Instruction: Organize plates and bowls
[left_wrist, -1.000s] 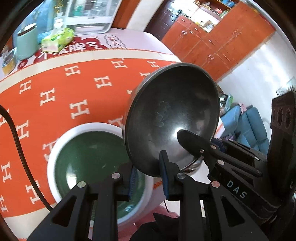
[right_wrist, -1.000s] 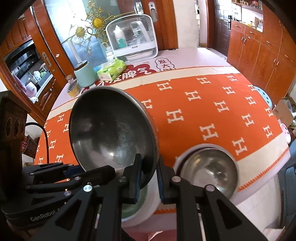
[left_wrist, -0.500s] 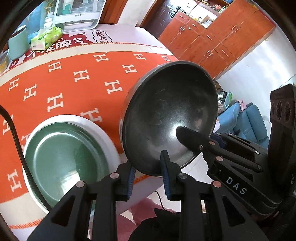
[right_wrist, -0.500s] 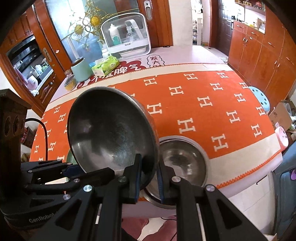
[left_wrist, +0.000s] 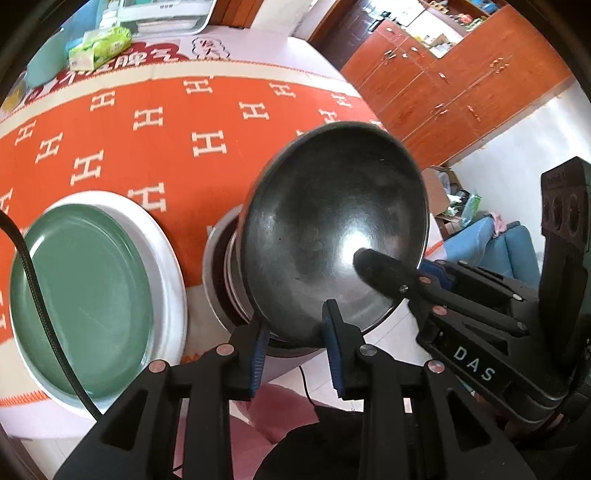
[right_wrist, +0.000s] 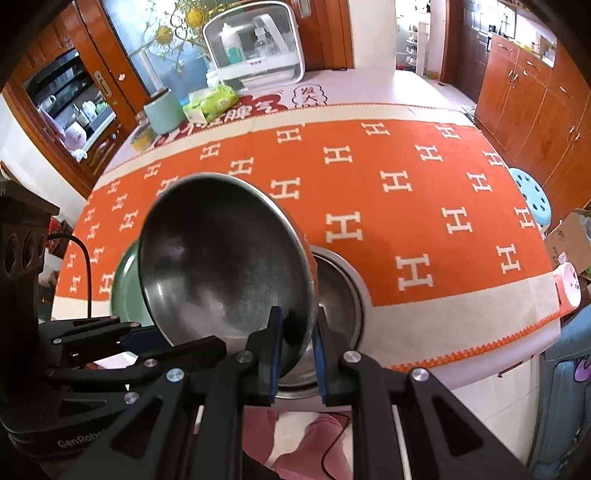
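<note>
Steel bowl (right_wrist: 221, 258) in right tool (right_wrist: 297, 350), hiding second bowl's (right_wrist: 340, 291) near side

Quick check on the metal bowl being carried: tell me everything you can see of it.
The carried bowl is round, shallow, of dull grey steel with a thin rim and a scuffed, glinting inside. It is tilted steeply on edge, its hollow toward both cameras, held above the table's near edge. The right claw pinches its lower rim. The left claw straddles the rim, its jaws just opening and no longer pressing. Just behind and below it sits a second steel bowl on the orange cloth; contact is unclear.
</note>
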